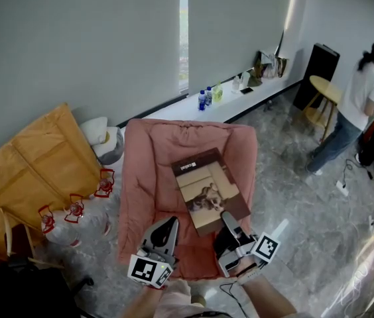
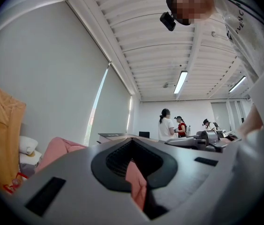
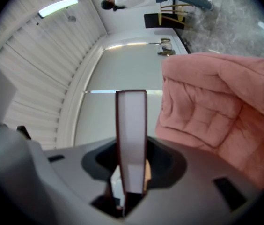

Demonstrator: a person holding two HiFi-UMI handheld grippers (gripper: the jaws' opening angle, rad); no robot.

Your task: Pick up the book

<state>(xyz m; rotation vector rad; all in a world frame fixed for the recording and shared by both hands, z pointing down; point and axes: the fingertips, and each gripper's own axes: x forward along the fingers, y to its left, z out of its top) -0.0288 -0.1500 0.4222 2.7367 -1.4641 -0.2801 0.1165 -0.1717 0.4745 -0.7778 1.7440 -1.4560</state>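
Note:
The book (image 1: 210, 189), brown-covered with a picture on its front, hangs tilted over the seat of a pink padded chair (image 1: 150, 177). My right gripper (image 1: 230, 222) is shut on the book's near edge. In the right gripper view the book (image 3: 131, 139) stands edge-on between the jaws, white pages showing, with the pink padding (image 3: 216, 107) to its right. My left gripper (image 1: 170, 225) hovers over the seat's front, left of the book, its fingers drawn together and nothing held. The left gripper view shows only a thin pink strip through the left gripper (image 2: 135, 177).
Flattened cardboard (image 1: 31, 167) leans at the left, with red wire-framed items (image 1: 74, 207) on the floor beside it. Bottles (image 1: 204, 98) stand on the window ledge. A person (image 1: 359, 105) stands at the far right near a round stool (image 1: 324, 88). A cable (image 1: 346, 177) lies on the floor.

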